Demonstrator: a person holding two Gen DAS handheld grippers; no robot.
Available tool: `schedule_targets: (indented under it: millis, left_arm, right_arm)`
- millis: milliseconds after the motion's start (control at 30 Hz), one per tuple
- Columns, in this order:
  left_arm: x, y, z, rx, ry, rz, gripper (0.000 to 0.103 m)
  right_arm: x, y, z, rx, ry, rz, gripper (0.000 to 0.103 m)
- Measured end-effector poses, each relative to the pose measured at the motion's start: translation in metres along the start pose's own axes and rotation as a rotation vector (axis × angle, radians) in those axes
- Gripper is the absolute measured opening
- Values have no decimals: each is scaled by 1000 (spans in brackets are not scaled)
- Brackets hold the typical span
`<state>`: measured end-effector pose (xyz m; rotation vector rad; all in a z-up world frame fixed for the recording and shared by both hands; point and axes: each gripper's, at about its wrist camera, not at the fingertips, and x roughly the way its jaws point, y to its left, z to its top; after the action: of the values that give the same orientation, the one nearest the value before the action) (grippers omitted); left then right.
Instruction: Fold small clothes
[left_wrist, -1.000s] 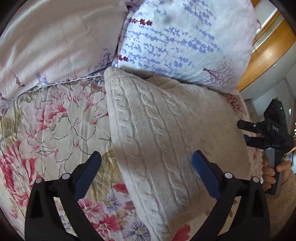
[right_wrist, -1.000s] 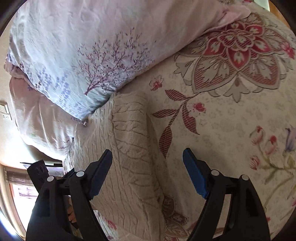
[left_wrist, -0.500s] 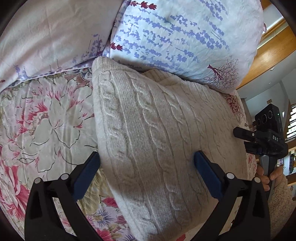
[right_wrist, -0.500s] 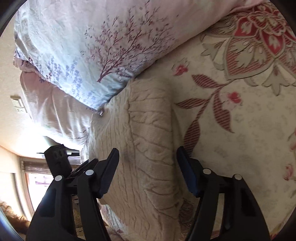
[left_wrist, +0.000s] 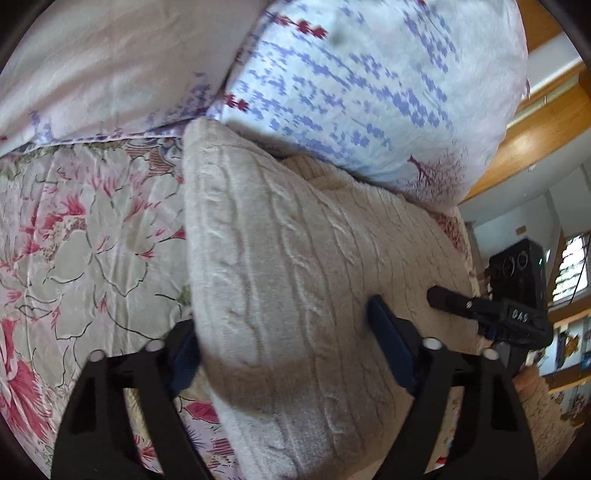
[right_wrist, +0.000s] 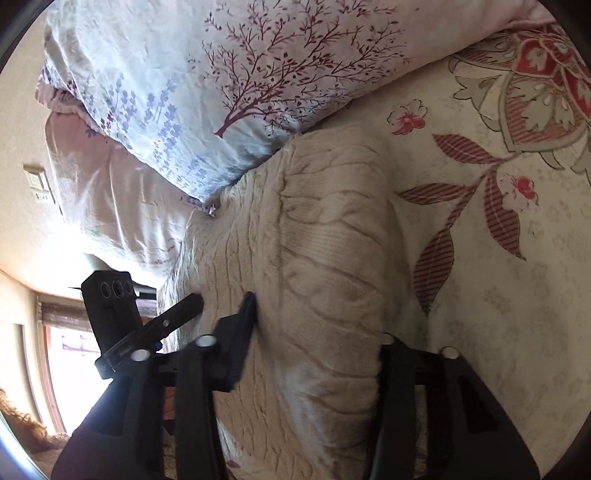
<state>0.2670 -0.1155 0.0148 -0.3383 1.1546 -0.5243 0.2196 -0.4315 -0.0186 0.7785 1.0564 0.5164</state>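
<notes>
Nearest to us in the left wrist view, the left claw (left_wrist: 286, 349) stands wide, and its two blue-padded fingers (left_wrist: 388, 345) sit on either side of the near edge of the cream cable-knit sweater (left_wrist: 295, 266). The left finger is partly hidden under the fold of the knit, so we cannot tell if it presses the cloth. The sweater lies folded on the floral bedspread (left_wrist: 74, 251).

In the right wrist view, the right claw (right_wrist: 317, 332) also stands wide around the other edge of the sweater (right_wrist: 325, 258). Its left finger (right_wrist: 240, 332) touches the knit, and the right finger is almost covered by the thick folded edge. We cannot say that it grips yet.

A little farther, each view shows the other claw at the opposite side of the sweater: the right claw (left_wrist: 443, 299) at the right border, the left claw (right_wrist: 184, 306) at the lower left.

Behind the sweater, its far edge goes under a white pillow with purple tree print (right_wrist: 240, 74), and a pale pink pillow (left_wrist: 92, 66) lies beside this one.
</notes>
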Motion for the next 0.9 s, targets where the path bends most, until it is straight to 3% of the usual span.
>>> schedule_targets:
  millis: [33,100,367,500,633,733,800,833,900]
  left_arm:
    - [-3,3,0,-20,-8,-15,63]
    - [-11,10,1,-55,-17,-57,42]
    - [-79,31,-12,-53,-66,-137,38]
    - [-111,61,-22,-48,-48,-100,39]
    - [-107,102,-33,-89,0,28,43]
    - [-102,125,-42,-164,-51,13,59]
    - [-100,121,-49,-150,-88,68,71]
    - [-100,116,-52,-137,-102,90,71]
    - [-112,102,-58,-94,-147,146,70]
  right_arm:
    - [-2,0,-1,5,-10,10,34]
    - [-6,4,-4,11,-37,37,31]
    - [3,53,-22,-11,-85,143,29]
    - [36,75,-42,-10,-51,165,29]
    - [74,90,-62,-49,-19,72,29]
    - [81,97,-66,-77,-71,1,30]
    - [86,107,-65,-122,-60,-64,37]
    - [89,113,-65,-140,-54,-95,46]
    - [80,116,-63,-148,-57,-129,53]
